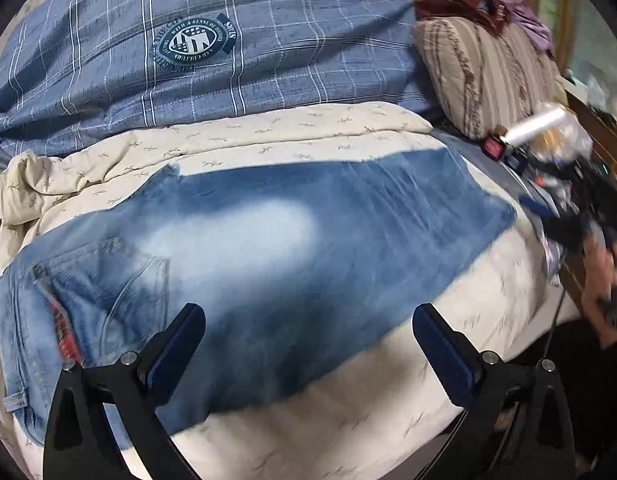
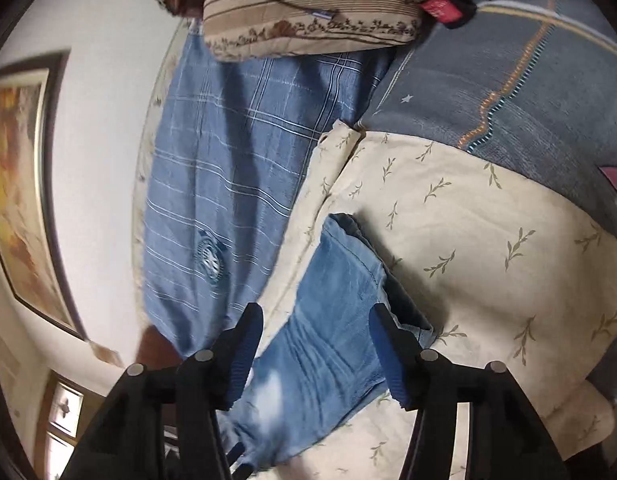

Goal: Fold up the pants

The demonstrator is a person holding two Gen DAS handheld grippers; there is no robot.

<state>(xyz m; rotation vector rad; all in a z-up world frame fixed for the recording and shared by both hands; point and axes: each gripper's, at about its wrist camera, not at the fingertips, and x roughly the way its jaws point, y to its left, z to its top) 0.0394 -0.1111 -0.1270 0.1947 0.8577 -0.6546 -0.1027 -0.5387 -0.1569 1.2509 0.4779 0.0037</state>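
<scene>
Soft indoor light, motion blur at the right of the left view, strong fisheye bending, dark corners.

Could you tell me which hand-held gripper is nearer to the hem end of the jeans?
Right. The right hand-held gripper hovers open just above the hem end of the jeans; the left hand-held gripper is open near the waistband end.
</scene>
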